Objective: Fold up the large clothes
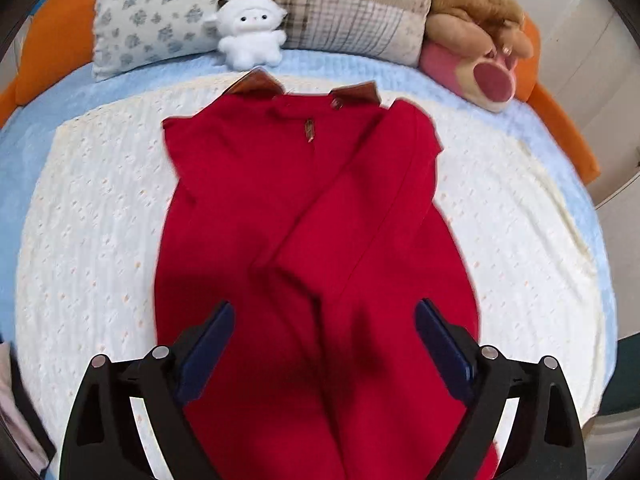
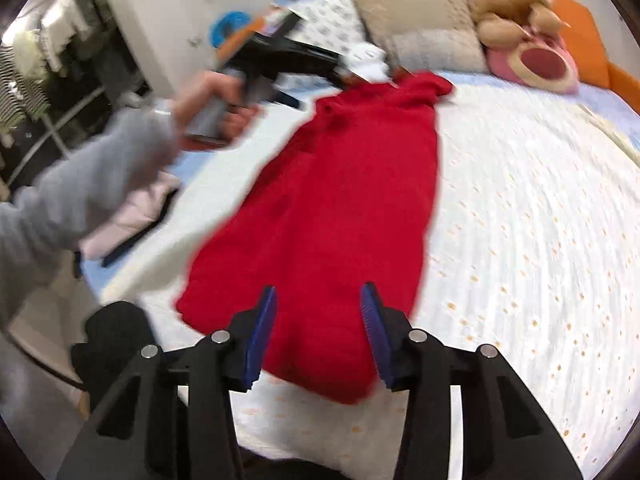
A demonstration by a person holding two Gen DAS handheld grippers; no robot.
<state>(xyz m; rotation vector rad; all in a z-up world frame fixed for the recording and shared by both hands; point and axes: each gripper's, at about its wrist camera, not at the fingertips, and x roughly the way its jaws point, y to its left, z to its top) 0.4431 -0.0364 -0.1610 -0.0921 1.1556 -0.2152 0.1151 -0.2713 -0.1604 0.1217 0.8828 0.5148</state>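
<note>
A red coat [image 1: 304, 216] with a brown collar lies lengthwise on the white bedspread [image 1: 92, 216], both sides folded in toward the middle. My left gripper [image 1: 324, 316] is open and hovers over the coat's lower part, holding nothing. In the right wrist view the coat [image 2: 340, 208] stretches away toward the pillows. My right gripper [image 2: 318, 296] is open above the coat's near hem, empty. The left gripper's body [image 2: 288, 56] shows there, held in a hand near the coat's collar end.
A floral pillow [image 1: 168, 12], a white plush lamb [image 1: 252, 32], a patchwork pillow [image 1: 352, 12] and a brown and pink plush bear [image 1: 480, 36] line the bed head. Folded pale clothes [image 2: 132, 216] lie at the bed's left edge. An orange bed frame [image 2: 588, 40] borders the mattress.
</note>
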